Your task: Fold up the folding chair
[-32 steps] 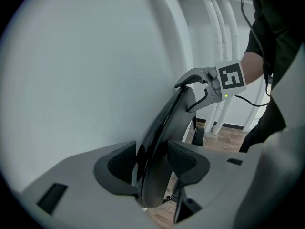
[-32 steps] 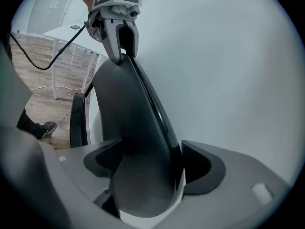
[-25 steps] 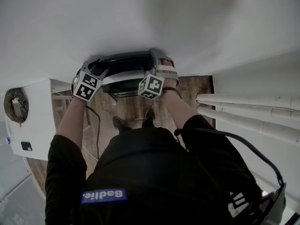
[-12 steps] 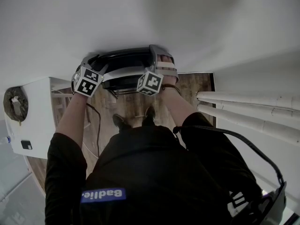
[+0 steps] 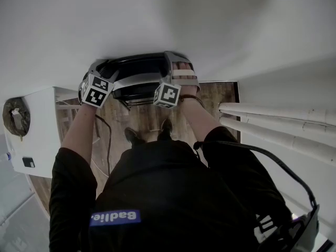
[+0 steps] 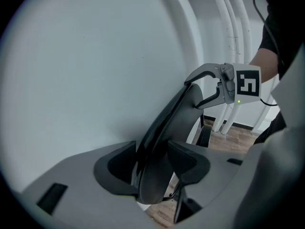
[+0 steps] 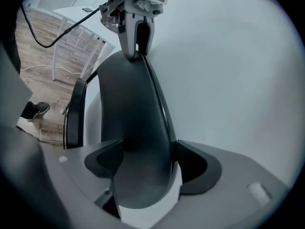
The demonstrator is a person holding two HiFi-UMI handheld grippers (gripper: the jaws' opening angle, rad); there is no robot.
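So, the black folding chair is parked at the far edge of the wood floor, right up against the white wall. It's seen from above in the head view, with only the curved top of its backrest really visible.

The left gripper is set on the left end of that top edge. In the left gripper view the backrest runs straight through the jaws and fills the gap, so they're clamped on the folding chair: one pad on the thin rim, the other on the broad face.

The right gripper is clamped on the right end of the same edge. Its jaws have just been closing, and the backrest is pinched between them in the right gripper view, with both pads touching plastic.

Each gripper can be spotted from the other one's camera too: the right gripper is hooked over the far end of the rim, and the left gripper is perched at the top of the curve.

A second black panel of the chair is seen just beside the backrest, nearly parallel to it.

Other stuff: a pair of dark shoes is planted on the floor just short of the chair, white pipes run along the right side, and a white cabinet sits at the left with a cable trailing past it.
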